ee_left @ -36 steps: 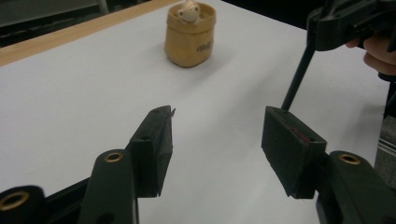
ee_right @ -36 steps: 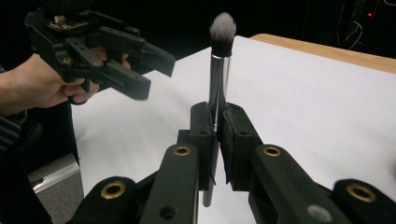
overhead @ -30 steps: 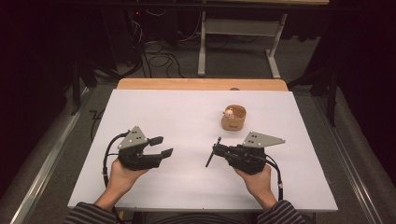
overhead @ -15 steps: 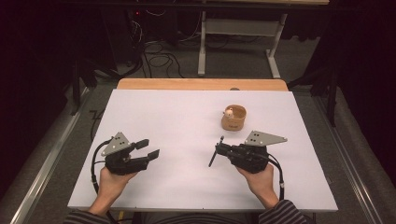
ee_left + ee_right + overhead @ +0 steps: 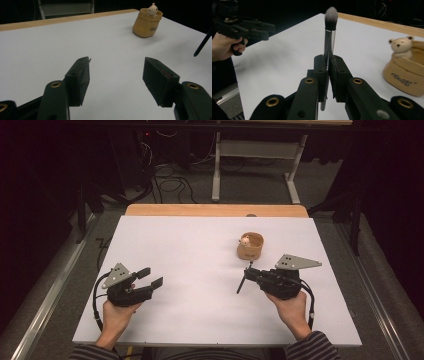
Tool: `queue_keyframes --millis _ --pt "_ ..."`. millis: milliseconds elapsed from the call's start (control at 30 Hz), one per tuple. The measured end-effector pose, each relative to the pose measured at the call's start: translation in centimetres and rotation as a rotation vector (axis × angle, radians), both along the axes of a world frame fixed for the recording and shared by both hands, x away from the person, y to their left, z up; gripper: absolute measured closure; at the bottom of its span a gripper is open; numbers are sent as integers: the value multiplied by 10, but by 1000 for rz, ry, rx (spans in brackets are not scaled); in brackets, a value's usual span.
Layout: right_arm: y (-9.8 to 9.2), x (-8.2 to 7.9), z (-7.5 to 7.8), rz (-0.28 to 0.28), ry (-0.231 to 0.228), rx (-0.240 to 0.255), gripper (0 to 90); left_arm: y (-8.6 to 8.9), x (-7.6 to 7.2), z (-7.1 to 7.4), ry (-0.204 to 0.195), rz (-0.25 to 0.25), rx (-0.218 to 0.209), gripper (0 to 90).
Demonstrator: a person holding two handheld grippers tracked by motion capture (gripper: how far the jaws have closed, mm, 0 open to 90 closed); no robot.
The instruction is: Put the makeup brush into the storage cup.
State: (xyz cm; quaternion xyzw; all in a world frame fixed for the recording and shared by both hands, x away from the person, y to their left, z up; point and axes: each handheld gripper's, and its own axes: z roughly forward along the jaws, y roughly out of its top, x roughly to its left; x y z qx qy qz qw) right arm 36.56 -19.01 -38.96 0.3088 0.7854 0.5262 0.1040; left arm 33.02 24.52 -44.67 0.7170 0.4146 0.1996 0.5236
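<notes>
**Brush clamped in the right gripper, left gripper spread over bare table**

The white table (image 5: 200, 270) carries a tan cup (image 5: 250, 247) with a small bear figure (image 5: 401, 46) on its rim, standing toward the far right corner. The left gripper (image 5: 150, 278) hangs over the near left part, its jaws wide apart and just now opening, nothing between them. The right gripper (image 5: 248, 273), near the cup on its near side, is clenched on the silver handle of a makeup brush (image 5: 329, 32), bristles up.
</notes>
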Motion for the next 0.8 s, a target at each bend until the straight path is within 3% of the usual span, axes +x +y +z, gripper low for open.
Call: queue_keyframes --millis 133,233,467,800 --pt "-7 4 6 -20 3 -2 860 -1 2 -2 8 -8 16 377" --pt "-10 5 10 -30 -1 -4 860 -2 3 -3 45 -31 18 385" --pt "-19 12 16 -60 3 2 860 -3 2 -4 43 -31 40 354" --pt "-24 26 30 -100 -11 -8 860 -2 3 -4 47 -32 37 342"
